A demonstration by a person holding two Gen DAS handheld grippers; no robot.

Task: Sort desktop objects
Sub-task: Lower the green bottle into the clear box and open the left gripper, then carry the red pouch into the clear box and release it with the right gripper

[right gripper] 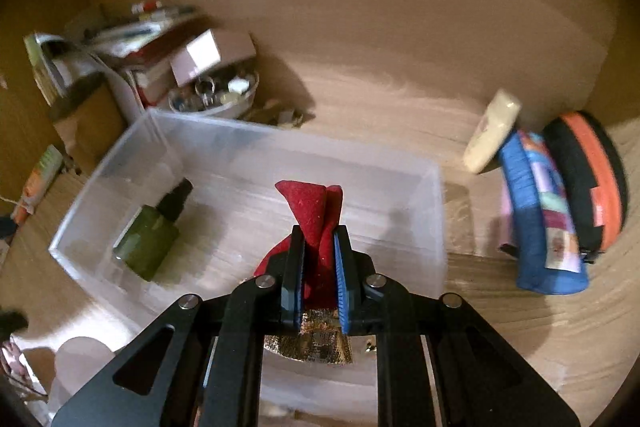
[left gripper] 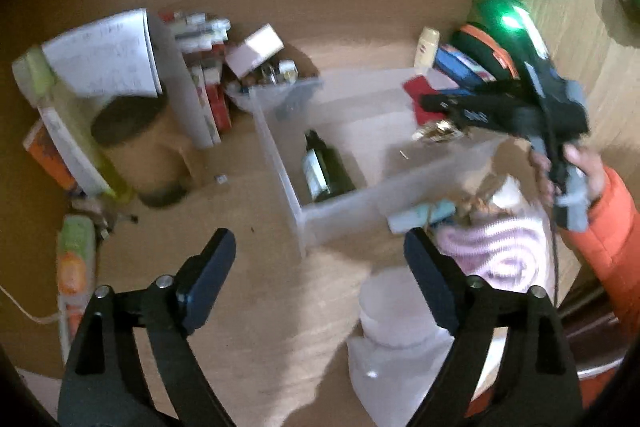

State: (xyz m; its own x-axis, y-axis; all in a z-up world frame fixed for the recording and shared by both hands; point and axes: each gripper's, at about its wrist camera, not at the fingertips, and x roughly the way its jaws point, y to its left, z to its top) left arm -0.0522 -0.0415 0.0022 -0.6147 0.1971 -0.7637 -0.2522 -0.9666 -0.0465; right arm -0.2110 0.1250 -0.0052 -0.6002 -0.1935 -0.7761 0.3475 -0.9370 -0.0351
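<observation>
A clear plastic bin (left gripper: 340, 205) (right gripper: 280, 141) stands on the wooden desk. A dark green bottle (left gripper: 322, 167) (right gripper: 154, 231) lies inside it at the left. My right gripper (right gripper: 320, 231) is shut on a red cloth pouch (right gripper: 316, 207) with a gold lower part and holds it over the bin's right half. The left wrist view shows the same gripper (left gripper: 426, 103) at the bin's far right corner, held by a hand in an orange sleeve (left gripper: 608, 227). My left gripper (left gripper: 320, 241) is open above the desk just in front of the bin, with nothing between its fingers.
Right of the bin lean a blue pencil case (right gripper: 536, 211), an orange-black case (right gripper: 592, 179) and a cream bottle (right gripper: 492, 131). Behind left are a bowl of small items (right gripper: 216, 99), books and a lidded brown cup (left gripper: 128, 131). A pink knitted cloth (left gripper: 492, 251) and a white container (left gripper: 392, 311) lie near.
</observation>
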